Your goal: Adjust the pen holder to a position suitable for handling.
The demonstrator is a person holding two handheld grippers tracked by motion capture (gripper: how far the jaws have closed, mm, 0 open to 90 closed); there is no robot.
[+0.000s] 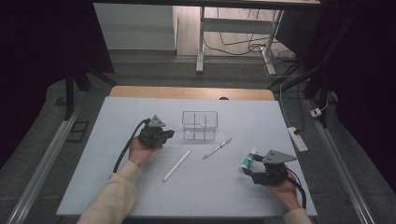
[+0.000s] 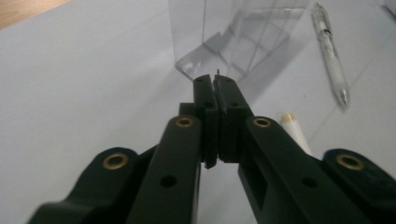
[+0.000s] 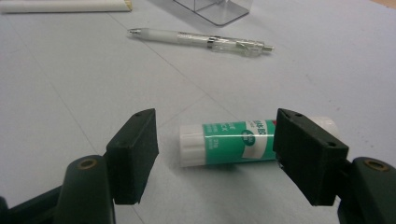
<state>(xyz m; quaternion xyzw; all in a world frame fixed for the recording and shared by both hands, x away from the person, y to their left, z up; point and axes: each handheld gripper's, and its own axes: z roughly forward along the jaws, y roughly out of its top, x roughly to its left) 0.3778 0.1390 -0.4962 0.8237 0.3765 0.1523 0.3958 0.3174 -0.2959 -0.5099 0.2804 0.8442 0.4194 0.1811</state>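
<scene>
The right tongs (image 3: 215,156) stand spread around a green-and-white plastic glue stick (image 3: 233,142) lying near the tabletop's (image 1: 140,186) right front corner. Light, rigid and prone to rolling, it probably wants gripping mid-barrel. The left tongs (image 2: 215,81) are pressed together, empty.

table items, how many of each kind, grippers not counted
clear box: 1
pen: 1
white stick: 1
glue stick: 1
total: 4
</scene>
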